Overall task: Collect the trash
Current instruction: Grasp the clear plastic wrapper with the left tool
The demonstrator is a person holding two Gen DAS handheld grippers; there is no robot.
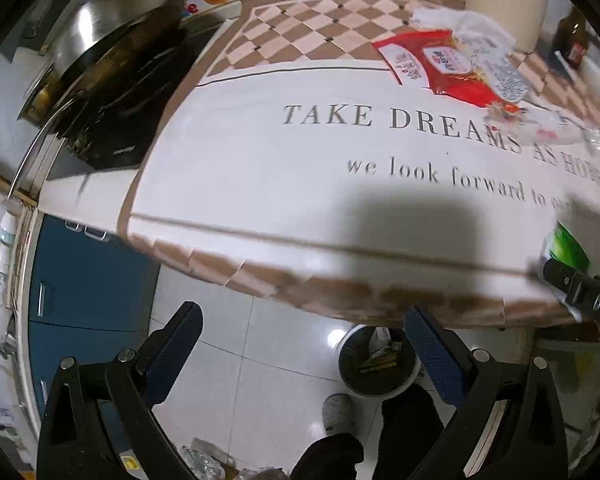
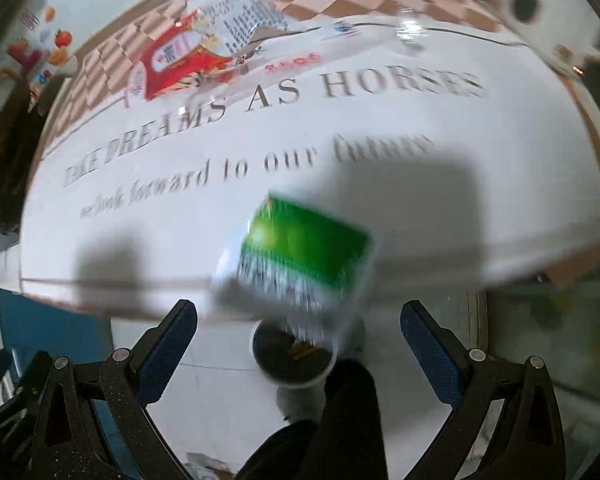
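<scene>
A green and white packet (image 2: 304,252) shows blurred ahead of my right gripper (image 2: 300,336), over the table's near edge and above the trash bin (image 2: 296,356); the open fingers do not touch it. In the left wrist view the same packet (image 1: 568,246) sits at the far right. My left gripper (image 1: 304,344) is open and holds nothing, hanging over the floor beside the bin (image 1: 376,364), which holds scraps. A red snack packet (image 1: 440,64) (image 2: 176,64), crumpled printed paper (image 1: 496,68) (image 2: 244,20) and clear plastic wrap (image 1: 548,128) lie at the table's far side.
The white lettered tablecloth (image 1: 260,168) covers the table. A wok with a steel lid (image 1: 112,40) sits on a black cooktop to the left, above blue cabinets (image 1: 80,280). A dark bottle (image 1: 572,36) stands at the far right. A person's dark legs and grey shoe (image 1: 338,412) stand by the bin.
</scene>
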